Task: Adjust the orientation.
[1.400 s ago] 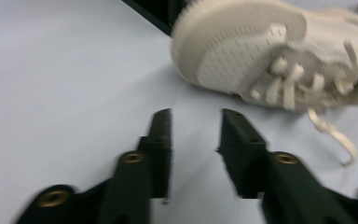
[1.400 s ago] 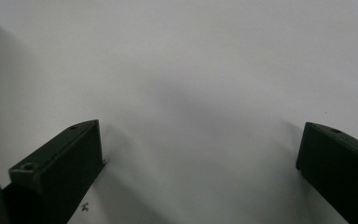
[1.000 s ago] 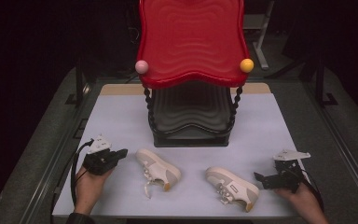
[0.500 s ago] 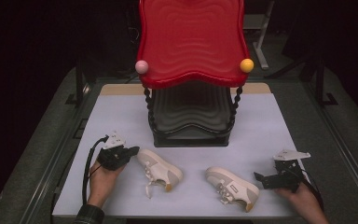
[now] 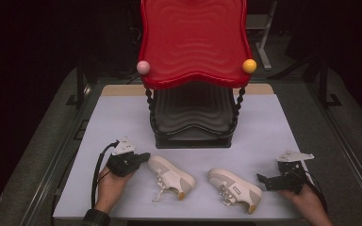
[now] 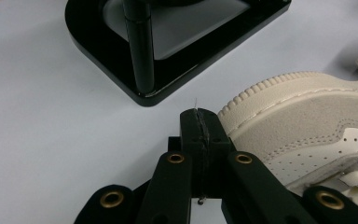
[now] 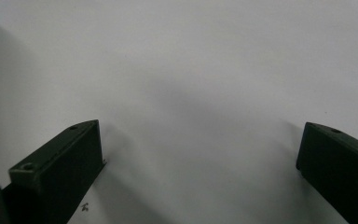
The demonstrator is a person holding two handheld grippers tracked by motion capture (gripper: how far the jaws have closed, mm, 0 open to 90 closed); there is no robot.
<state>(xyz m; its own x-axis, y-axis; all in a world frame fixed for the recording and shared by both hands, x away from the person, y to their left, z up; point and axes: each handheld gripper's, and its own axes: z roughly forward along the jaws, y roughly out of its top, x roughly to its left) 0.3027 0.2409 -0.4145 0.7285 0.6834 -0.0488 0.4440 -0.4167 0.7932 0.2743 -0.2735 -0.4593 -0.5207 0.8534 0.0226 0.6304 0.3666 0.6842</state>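
**Closed left jaws at the heel of the nearer sneaker**

No brand, label or readable writing on either shoe, the stand or the grippers; perforated side panel on the left sneaker, nothing legible.

Landmark: black stand (image 5: 192,136) with red wavy top (image 5: 194,42), at mid-table on the pale tabletop (image 5: 273,127).

Left sneaker (image 5: 171,176), cream with tan sole, just in front of the stand's base, a little left of its centre, lying on its sole, one end toward the left gripper. Right sneaker (image 5: 235,188) in front of the stand's right half, apart from the first.

Left gripper (image 5: 143,157) in front of the stand's left corner, jaws fully closed, pads pressed together, nothing between them. In the left gripper view, closed tips (image 6: 199,122) just beside the ribbed sole edge of the left sneaker (image 6: 307,126); touching or a hair apart, cannot tell. Stand's base (image 6: 168,70) beyond the tips.

Right gripper (image 5: 262,180) well right of the stand's front, just beside the right sneaker, jaws wide open, empty. Bare tabletop (image 7: 191,84) between the two jaws in the right gripper view.
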